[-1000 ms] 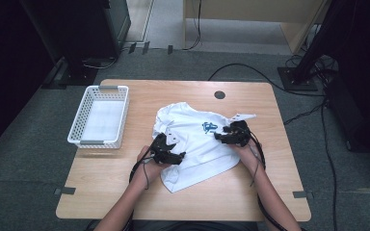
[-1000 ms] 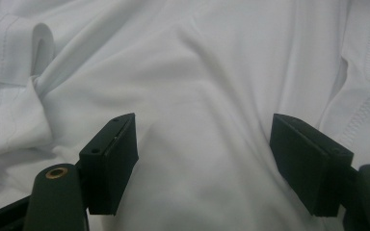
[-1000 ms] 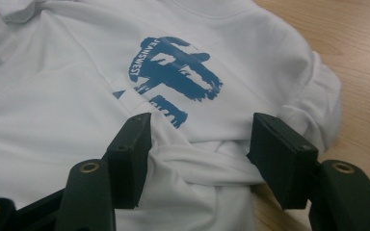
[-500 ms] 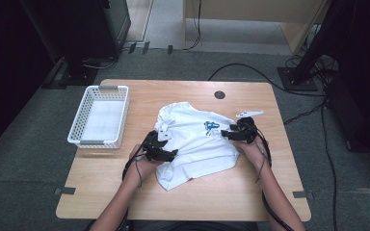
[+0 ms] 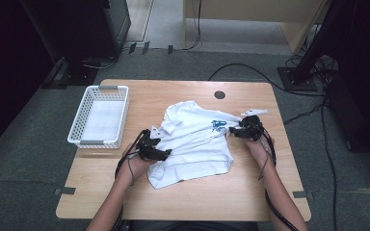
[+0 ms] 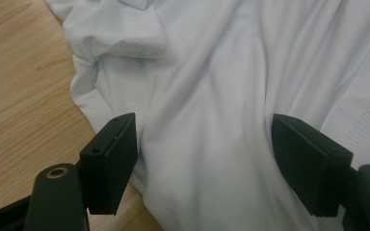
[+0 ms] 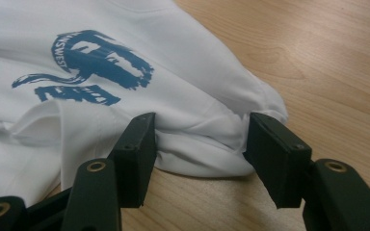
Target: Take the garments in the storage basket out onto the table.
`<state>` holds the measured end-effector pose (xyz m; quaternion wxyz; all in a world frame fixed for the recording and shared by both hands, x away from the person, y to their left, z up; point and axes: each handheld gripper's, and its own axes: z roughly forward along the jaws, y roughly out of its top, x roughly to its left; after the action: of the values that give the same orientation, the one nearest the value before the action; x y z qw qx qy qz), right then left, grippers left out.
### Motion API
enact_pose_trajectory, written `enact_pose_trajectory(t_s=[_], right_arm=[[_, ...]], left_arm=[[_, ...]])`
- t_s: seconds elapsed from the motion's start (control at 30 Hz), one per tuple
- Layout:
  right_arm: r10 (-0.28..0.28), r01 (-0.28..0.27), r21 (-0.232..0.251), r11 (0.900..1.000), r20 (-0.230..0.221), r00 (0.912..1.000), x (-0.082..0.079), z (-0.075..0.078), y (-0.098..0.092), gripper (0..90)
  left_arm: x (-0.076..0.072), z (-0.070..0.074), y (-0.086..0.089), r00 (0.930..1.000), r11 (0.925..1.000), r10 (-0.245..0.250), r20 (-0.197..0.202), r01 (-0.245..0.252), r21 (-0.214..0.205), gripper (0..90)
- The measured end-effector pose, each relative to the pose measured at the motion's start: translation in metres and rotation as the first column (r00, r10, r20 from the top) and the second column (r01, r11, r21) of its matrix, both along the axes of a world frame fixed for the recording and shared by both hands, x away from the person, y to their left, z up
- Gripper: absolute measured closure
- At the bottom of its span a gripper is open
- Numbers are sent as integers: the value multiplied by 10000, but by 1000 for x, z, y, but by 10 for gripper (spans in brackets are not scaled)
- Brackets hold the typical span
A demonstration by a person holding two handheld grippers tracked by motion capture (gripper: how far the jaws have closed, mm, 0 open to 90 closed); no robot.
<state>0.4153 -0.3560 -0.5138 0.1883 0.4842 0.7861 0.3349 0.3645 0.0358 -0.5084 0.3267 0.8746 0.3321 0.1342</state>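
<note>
A white shirt [image 5: 192,144] with a blue print [image 5: 217,124] lies crumpled in the middle of the wooden table [image 5: 197,202]. My left gripper [image 5: 166,153] sits at its lower left edge. In the left gripper view its jaws stand wide apart over flat cloth [image 6: 212,96], and the gripper [image 6: 204,159] pinches nothing. My right gripper [image 5: 231,131] is at the shirt's right edge. In the right gripper view a folded hem [image 7: 197,144] fills the gap of that gripper [image 7: 200,149] and touches both pads, just below the blue print [image 7: 96,67].
A white plastic basket [image 5: 99,89] stands at the table's left side. A round cable hole [image 5: 220,95] is at the back edge. Cables run over the floor behind and to the right, and dark furniture stands at the back left.
The two hands have drawn apart, the left one to the left and the right one to the right. The shirt has been spread wider, and its lower part has shifted left.
</note>
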Motion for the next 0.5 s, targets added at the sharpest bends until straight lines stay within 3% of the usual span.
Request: enact_pose_trajectory(t_s=[0.17, 0.33, 0.5], right_arm=[[-93, 74, 511, 9987, 363, 9993, -5, 8, 1, 459], [205, -260, 842, 9961, 665, 9976, -17, 20, 10, 464], [851, -894, 620, 9941, 674, 9941, -32, 20, 28, 464]], left_arm=[[0, 4, -4, 9999, 9988, -105, 95, 109, -480, 265], [1, 11, -10, 9992, 9966, 46, 399, -13, -819, 265], [7, 10, -16, 9987, 9958, 114, 498, -68, -918, 265]])
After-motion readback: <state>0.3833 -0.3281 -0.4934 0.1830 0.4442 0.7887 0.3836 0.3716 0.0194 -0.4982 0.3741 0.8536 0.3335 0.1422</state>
